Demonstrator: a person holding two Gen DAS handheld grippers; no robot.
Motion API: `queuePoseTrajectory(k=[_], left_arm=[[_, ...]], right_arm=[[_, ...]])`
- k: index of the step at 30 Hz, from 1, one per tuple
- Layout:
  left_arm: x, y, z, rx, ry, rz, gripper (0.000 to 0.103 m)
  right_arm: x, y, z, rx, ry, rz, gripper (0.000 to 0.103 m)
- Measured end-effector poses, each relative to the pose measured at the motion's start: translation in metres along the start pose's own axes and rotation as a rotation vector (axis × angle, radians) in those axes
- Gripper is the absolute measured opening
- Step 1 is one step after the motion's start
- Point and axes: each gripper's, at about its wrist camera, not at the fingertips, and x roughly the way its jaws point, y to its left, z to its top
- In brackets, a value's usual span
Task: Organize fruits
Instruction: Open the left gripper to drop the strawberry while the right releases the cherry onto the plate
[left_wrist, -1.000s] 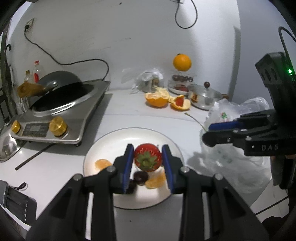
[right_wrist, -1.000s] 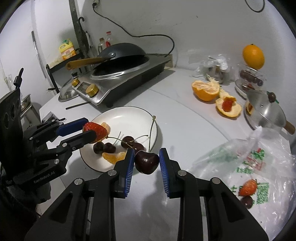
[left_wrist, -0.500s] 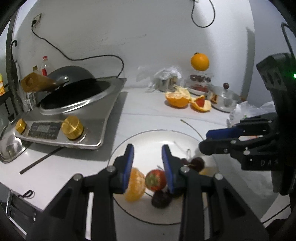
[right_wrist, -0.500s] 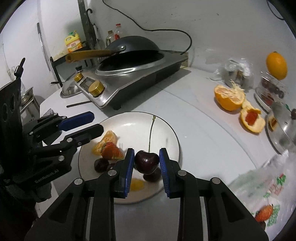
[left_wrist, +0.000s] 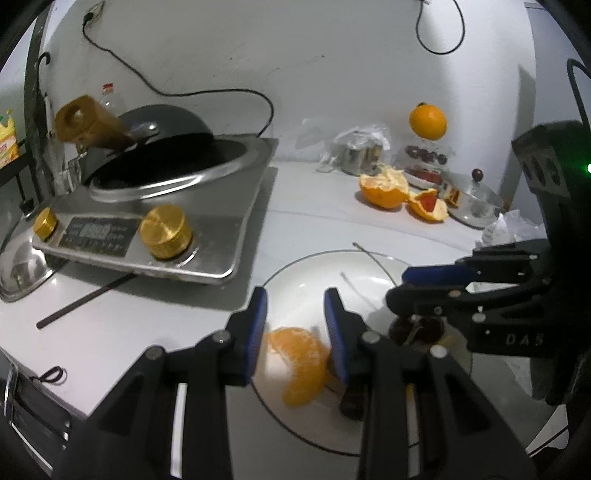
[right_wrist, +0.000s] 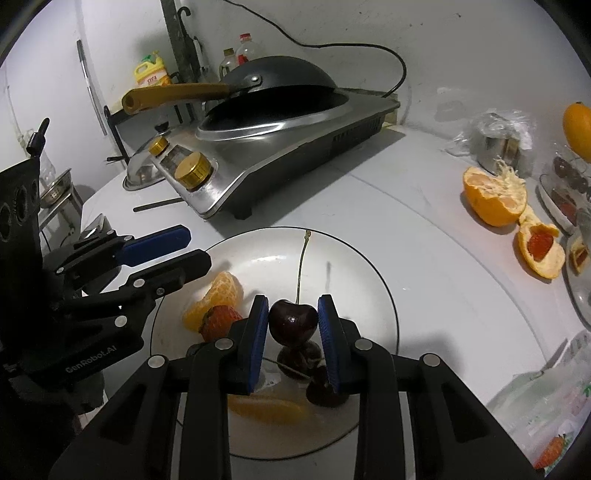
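Fruit lying on the plate
The stove is sitting at its 11 o'clock, the orange peel at 2 o'clock.

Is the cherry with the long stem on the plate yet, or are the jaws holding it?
Held. The right gripper has its jaws shut on the cherry, above the plate and the other fruit.

Orange segment blurred; strawberry partly hidden behind right gripper.
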Motion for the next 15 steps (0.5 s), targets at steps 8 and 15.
queuePoseTrajectory(k=[8,15], left_arm=[[-0.004,0.006,-0.004,-0.015,0.006,0.015,0.042],[-0.022,0.005,-0.004,-0.034,-0.023,0.021,0.058]], right_arm=[[0.007,0.004,0.002,0.011,0.015,-0.005,0.034],[-0.012,0.008,-0.001,0.011,-0.008,-0.026,0.044]])
